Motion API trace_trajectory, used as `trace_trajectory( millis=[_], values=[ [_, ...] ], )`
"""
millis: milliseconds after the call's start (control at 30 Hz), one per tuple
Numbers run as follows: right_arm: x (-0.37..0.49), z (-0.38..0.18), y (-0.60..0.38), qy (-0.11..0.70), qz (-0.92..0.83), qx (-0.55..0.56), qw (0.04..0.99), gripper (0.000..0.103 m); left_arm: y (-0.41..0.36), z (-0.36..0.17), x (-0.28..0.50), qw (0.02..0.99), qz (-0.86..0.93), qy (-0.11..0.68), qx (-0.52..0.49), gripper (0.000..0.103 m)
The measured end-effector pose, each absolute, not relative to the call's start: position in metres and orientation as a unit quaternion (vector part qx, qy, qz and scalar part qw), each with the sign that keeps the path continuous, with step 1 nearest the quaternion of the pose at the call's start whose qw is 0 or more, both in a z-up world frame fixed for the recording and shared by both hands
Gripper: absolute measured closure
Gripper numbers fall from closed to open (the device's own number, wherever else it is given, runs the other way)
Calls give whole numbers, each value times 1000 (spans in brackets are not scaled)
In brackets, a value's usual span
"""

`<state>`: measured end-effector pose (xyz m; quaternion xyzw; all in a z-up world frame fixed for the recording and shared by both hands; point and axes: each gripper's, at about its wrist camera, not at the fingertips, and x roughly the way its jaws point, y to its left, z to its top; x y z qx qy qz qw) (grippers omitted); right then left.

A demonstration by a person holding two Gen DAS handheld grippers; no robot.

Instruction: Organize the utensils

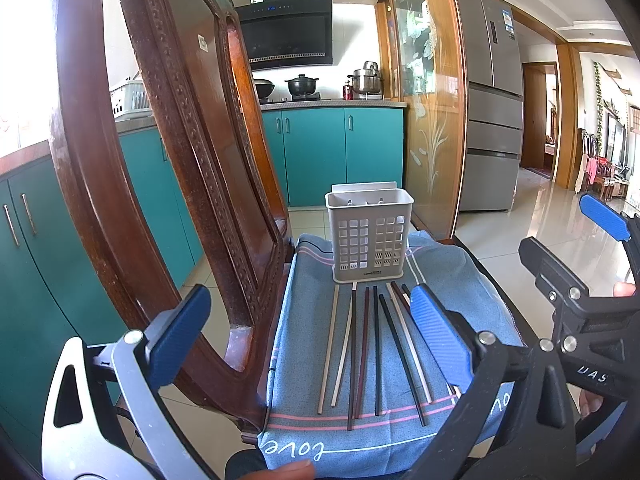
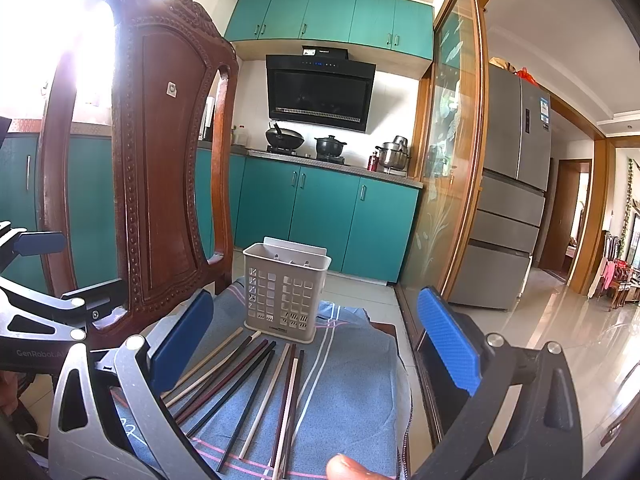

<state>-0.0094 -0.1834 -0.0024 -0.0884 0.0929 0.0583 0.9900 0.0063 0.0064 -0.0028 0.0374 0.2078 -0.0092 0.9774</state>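
Note:
Several chopsticks (image 1: 372, 348), cream, dark red and black, lie side by side on a blue cloth (image 1: 460, 280) over a chair seat. A grey perforated utensil holder (image 1: 370, 236) stands upright just behind them. My left gripper (image 1: 308, 332) is open and empty, held above the near ends of the chopsticks. My right gripper (image 2: 316, 344) is open and empty too, above the chopsticks (image 2: 256, 384) with the holder (image 2: 286, 290) ahead. The right gripper also shows at the right edge of the left wrist view (image 1: 592, 272).
The carved wooden chair back (image 1: 168, 152) rises close on the left of the cloth. Teal kitchen cabinets (image 2: 328, 216) with pots stand behind. A glass sliding door (image 2: 452, 184) and a grey fridge (image 2: 512, 184) are to the right, beside a tiled floor.

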Motion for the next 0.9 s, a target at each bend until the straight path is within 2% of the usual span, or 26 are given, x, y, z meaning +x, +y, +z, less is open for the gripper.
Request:
trace_trajectory(
  millis=[600,900],
  values=[
    [-8,-6,-188,101,46,-90,990,3,3,-7,10,975,-16,220,36,4],
    [30,-31,-199,188,14,-96,977,3,-9,-29,31,962,-38,269,32,4]
  ],
)
